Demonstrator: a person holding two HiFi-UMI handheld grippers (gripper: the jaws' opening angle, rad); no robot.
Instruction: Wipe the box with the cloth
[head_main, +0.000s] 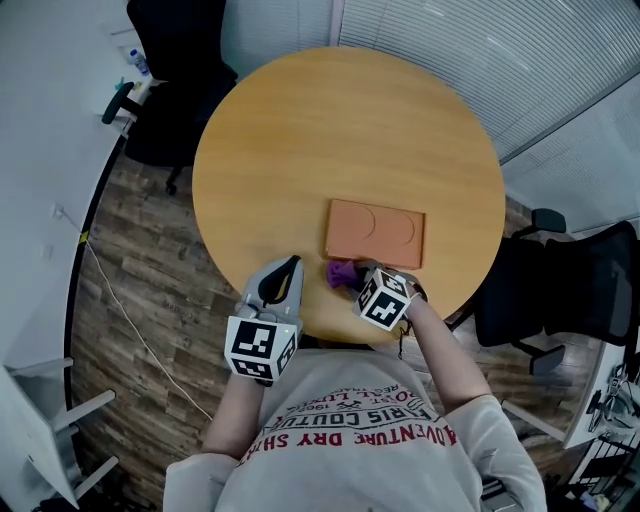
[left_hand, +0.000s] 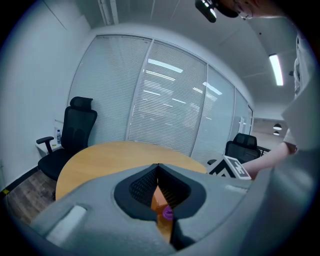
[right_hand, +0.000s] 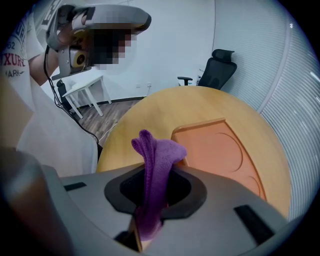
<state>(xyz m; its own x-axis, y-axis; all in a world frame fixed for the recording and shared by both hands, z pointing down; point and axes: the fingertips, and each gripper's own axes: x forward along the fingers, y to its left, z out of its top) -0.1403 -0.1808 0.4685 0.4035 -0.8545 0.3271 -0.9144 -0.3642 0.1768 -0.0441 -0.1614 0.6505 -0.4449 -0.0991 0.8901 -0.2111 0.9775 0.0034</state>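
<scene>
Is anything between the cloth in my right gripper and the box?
Nothing visible. The right gripper holds the purple cloth just short of the orange box, only bare table between; the left gripper sits off to the side.

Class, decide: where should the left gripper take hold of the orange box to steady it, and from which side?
Likely the raised rim on the left short edge of the orange box, approached from the left: it lies flat, and the left gripper is nearest that side.

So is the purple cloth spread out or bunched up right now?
Bunched up: the purple cloth is pinched into a folded wad in the right tongs, its end sticking up above them.
</scene>
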